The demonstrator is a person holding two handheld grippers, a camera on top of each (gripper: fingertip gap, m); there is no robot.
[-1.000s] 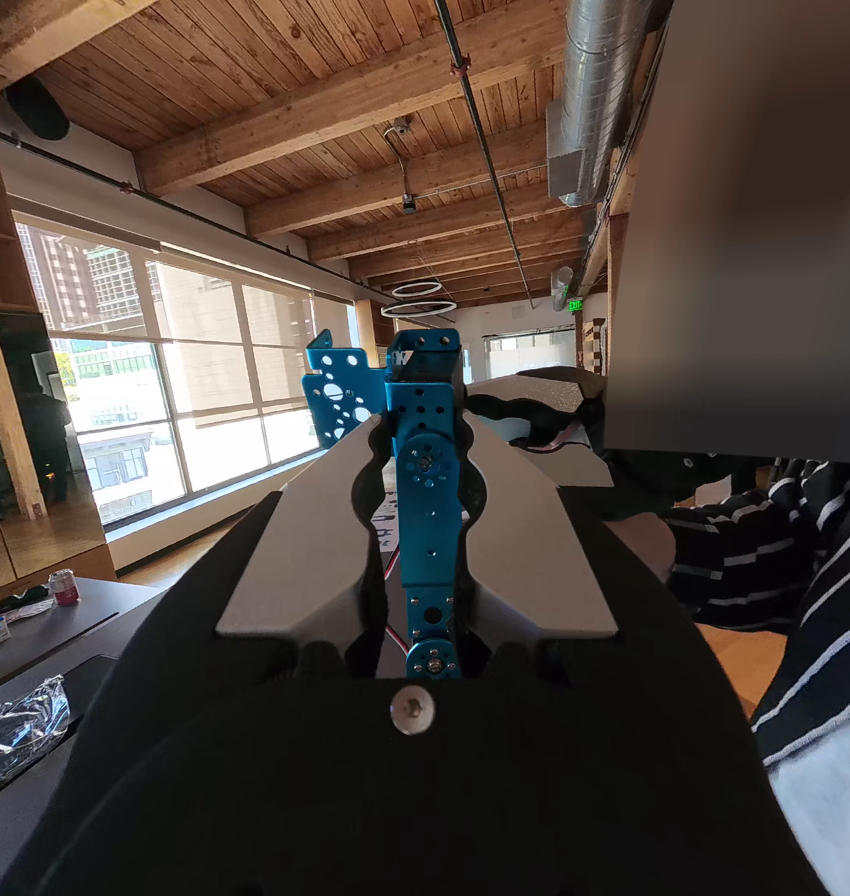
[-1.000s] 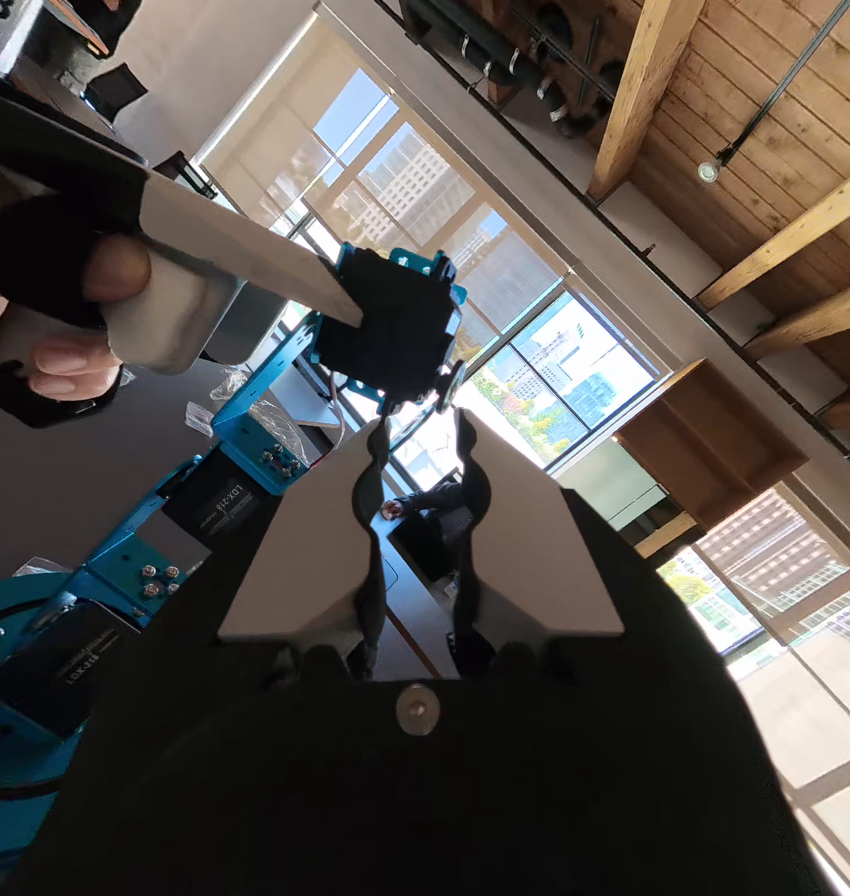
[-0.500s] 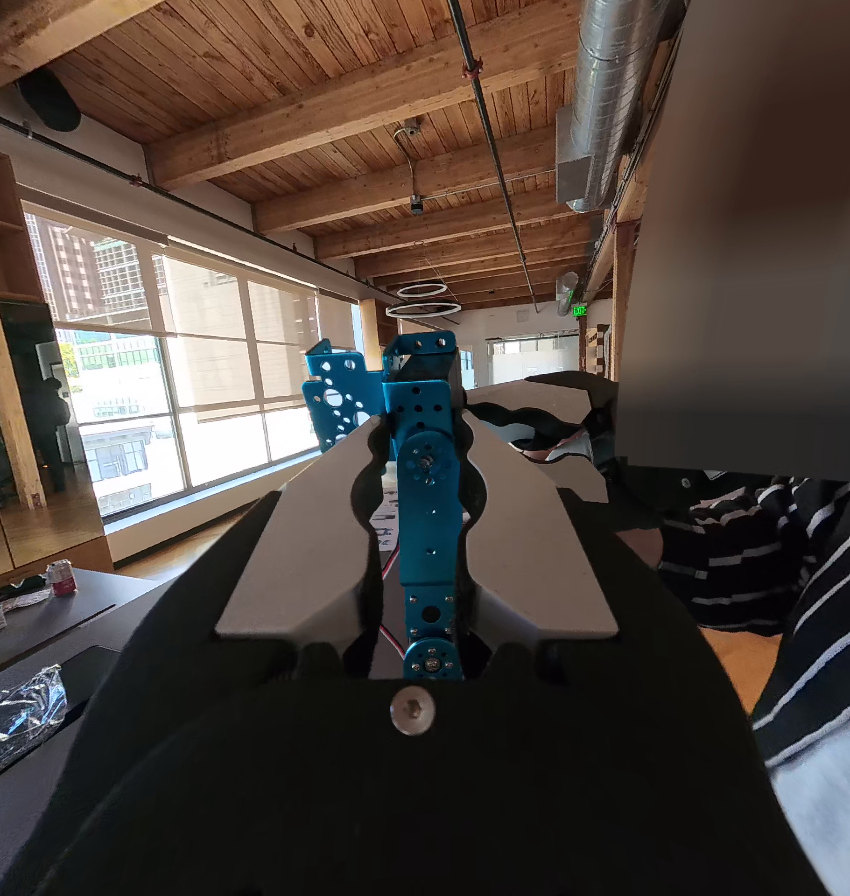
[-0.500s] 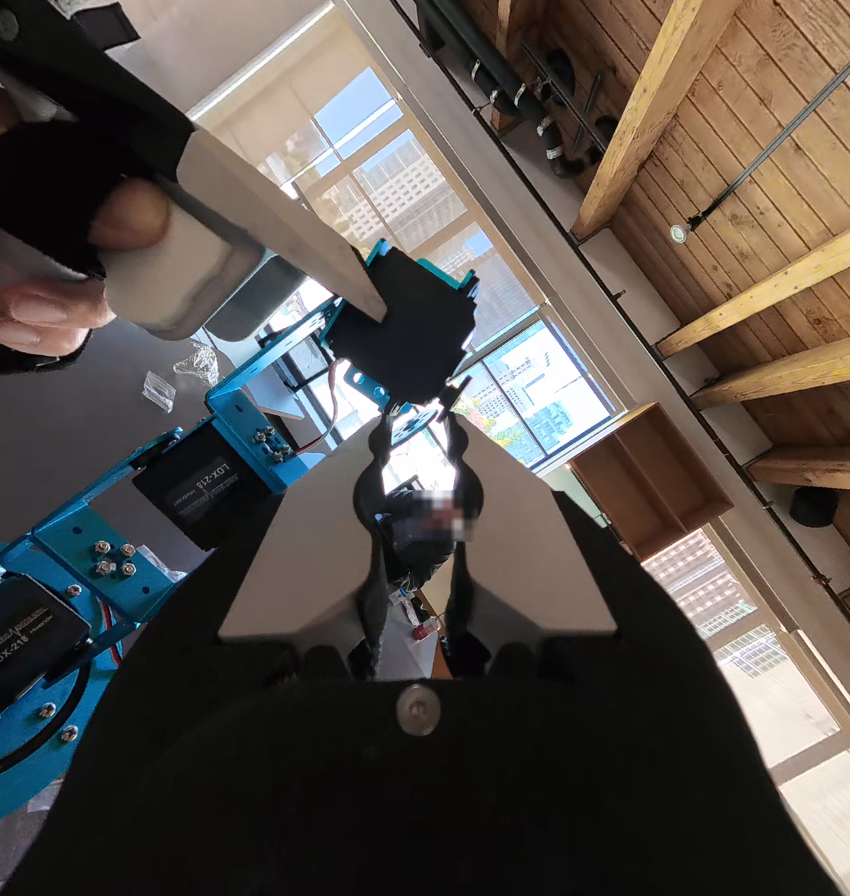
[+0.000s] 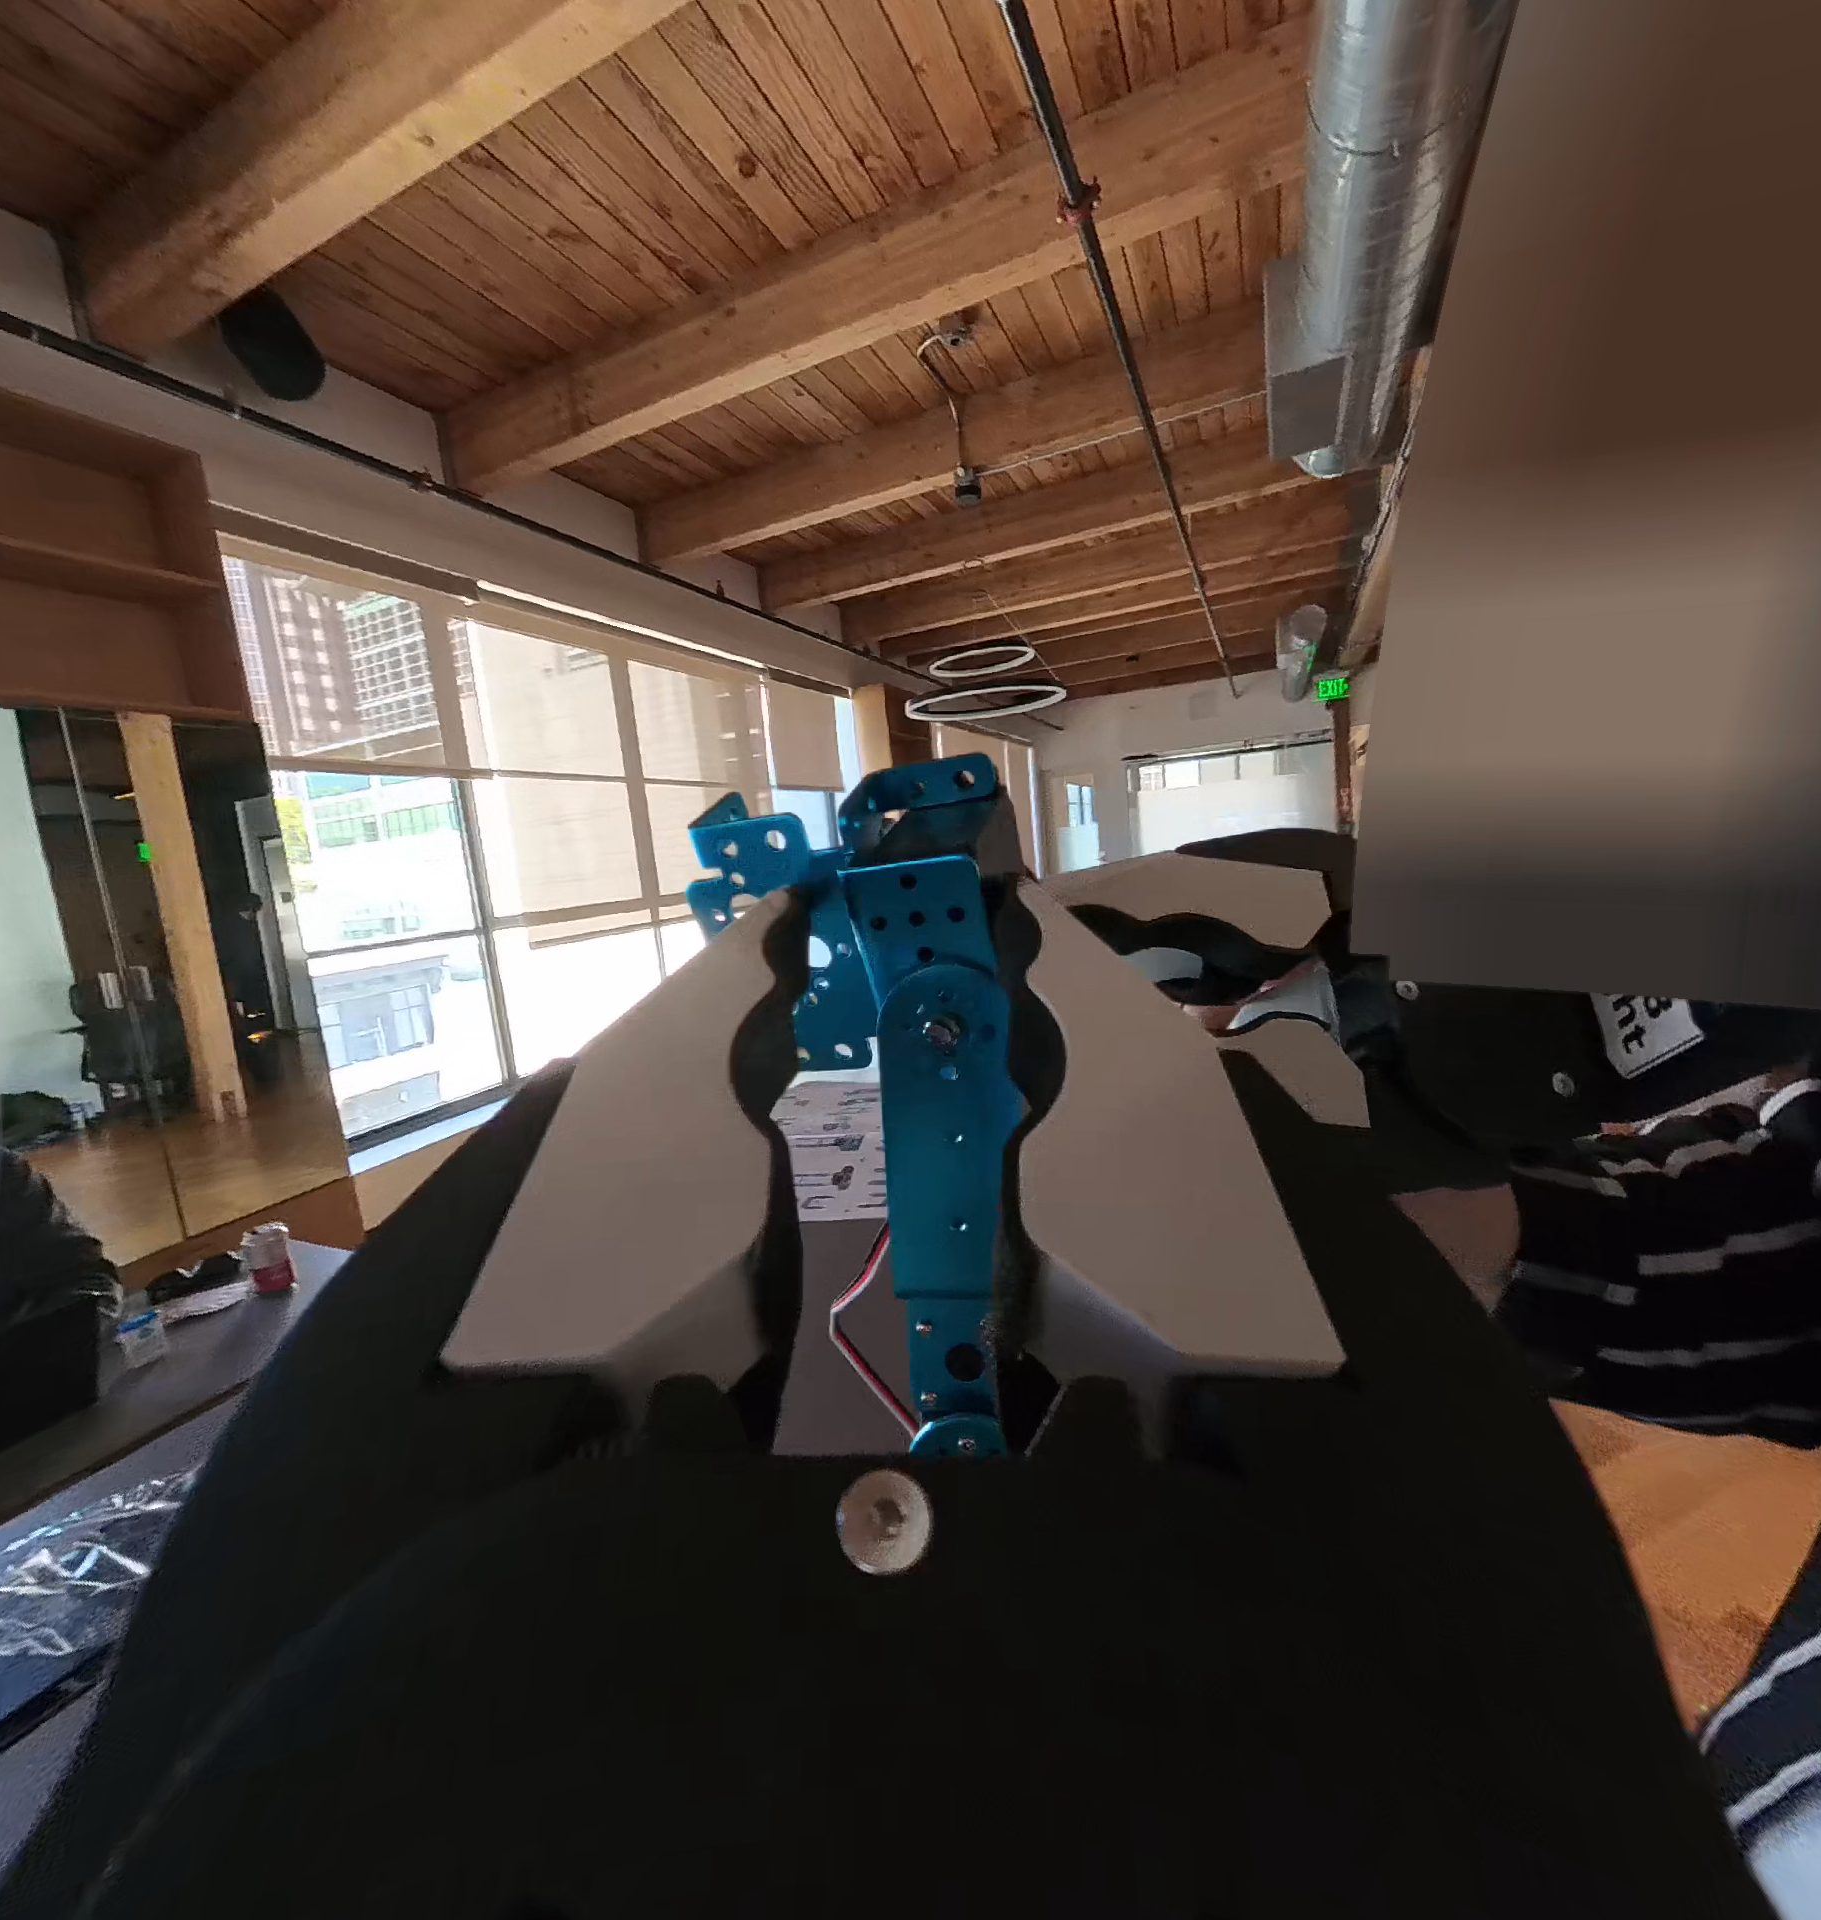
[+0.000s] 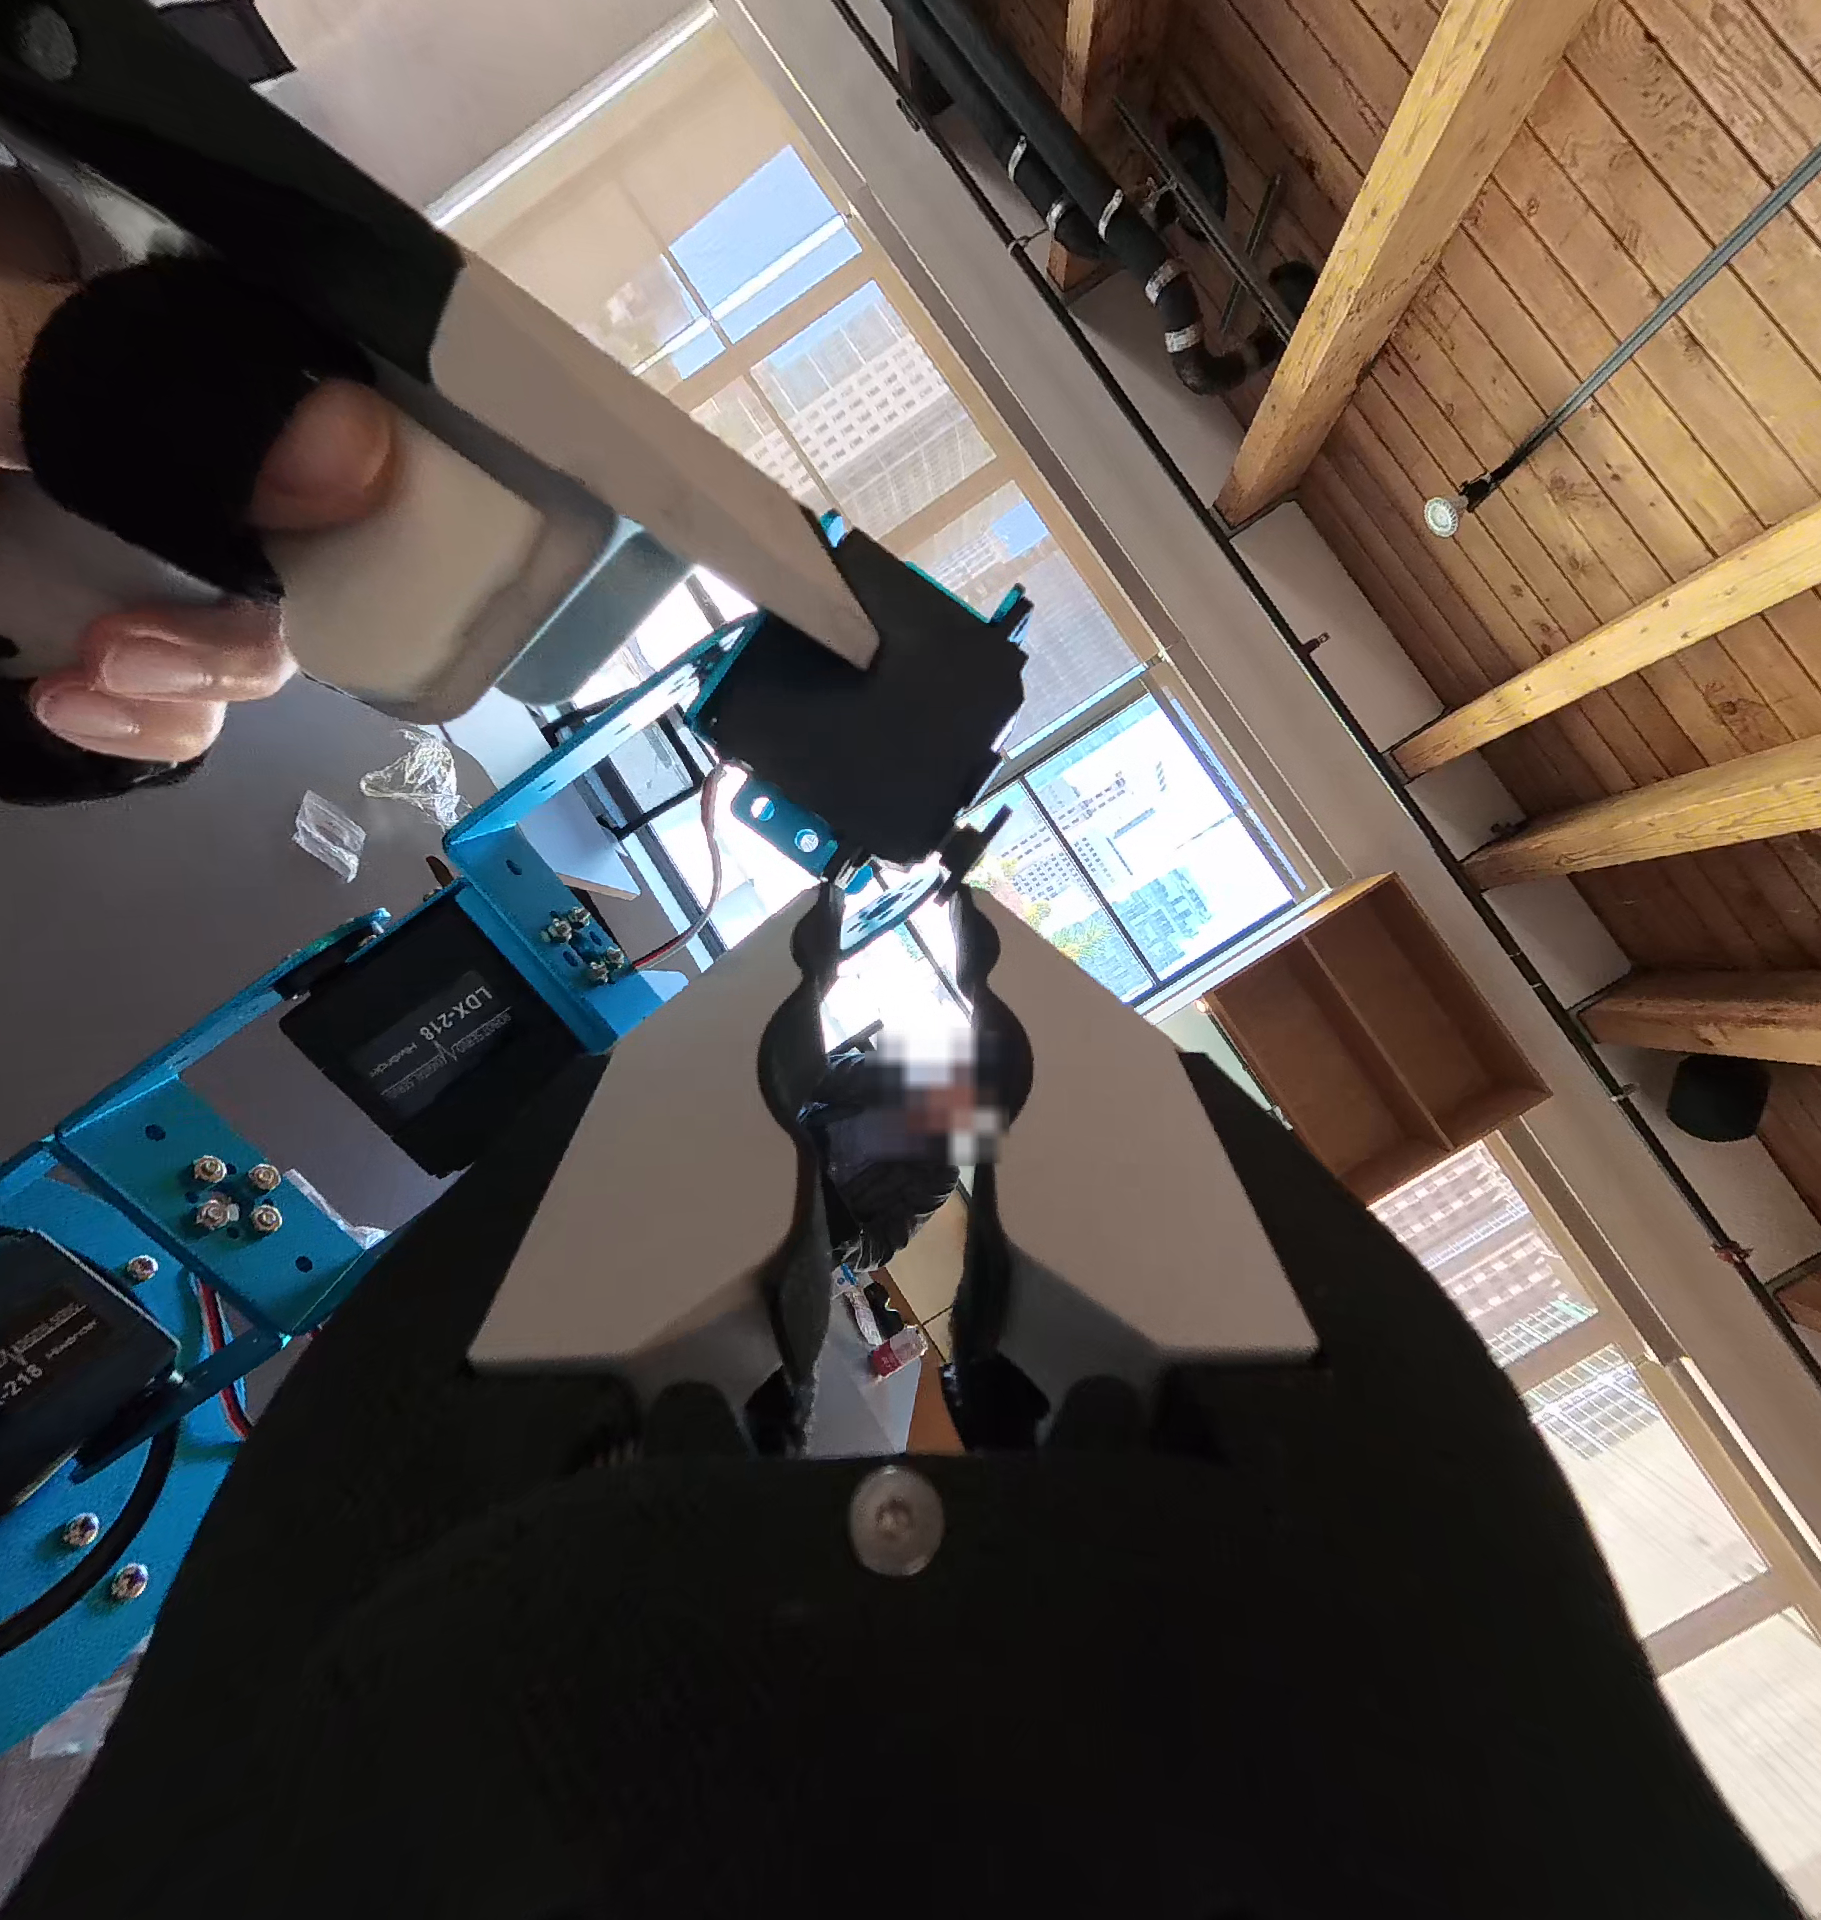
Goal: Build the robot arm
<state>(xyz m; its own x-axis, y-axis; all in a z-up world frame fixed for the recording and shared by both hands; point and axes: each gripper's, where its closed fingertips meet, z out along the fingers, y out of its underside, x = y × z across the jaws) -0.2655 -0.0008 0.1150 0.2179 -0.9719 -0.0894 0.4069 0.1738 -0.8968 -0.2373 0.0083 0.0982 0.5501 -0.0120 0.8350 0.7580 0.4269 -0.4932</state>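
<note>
A blue metal robot arm with black servos stands on a dark table. In the left wrist view its upright blue link [image 5: 947,1122] sits between the fingers of my left gripper [image 5: 904,906], which is open; the link lies against the right finger, with a gap on the left. The right gripper's silver finger [image 5: 1197,899] reaches in from the right toward the top servo. In the right wrist view my right gripper [image 6: 901,899] is shut on a small blue disc [image 6: 885,902] under the top black servo [image 6: 864,748]. The left gripper's finger [image 6: 625,499] rests on that servo.
The arm's lower servos [image 6: 418,1039] and round blue base [image 6: 44,1455] are at the left. Small plastic bags [image 6: 334,821] lie on the table. A red can [image 5: 267,1257], a small carton [image 5: 142,1340] and crumpled wrap [image 5: 44,1590] sit at the left. A striped sleeve [image 5: 1664,1247] is close at the right. Left and right tips are no more than a few centimetres apart.
My left gripper's fingers have spread apart and let go of the blue link. My right gripper has moved up to the top servo and its tips have closed on the blue disc.
</note>
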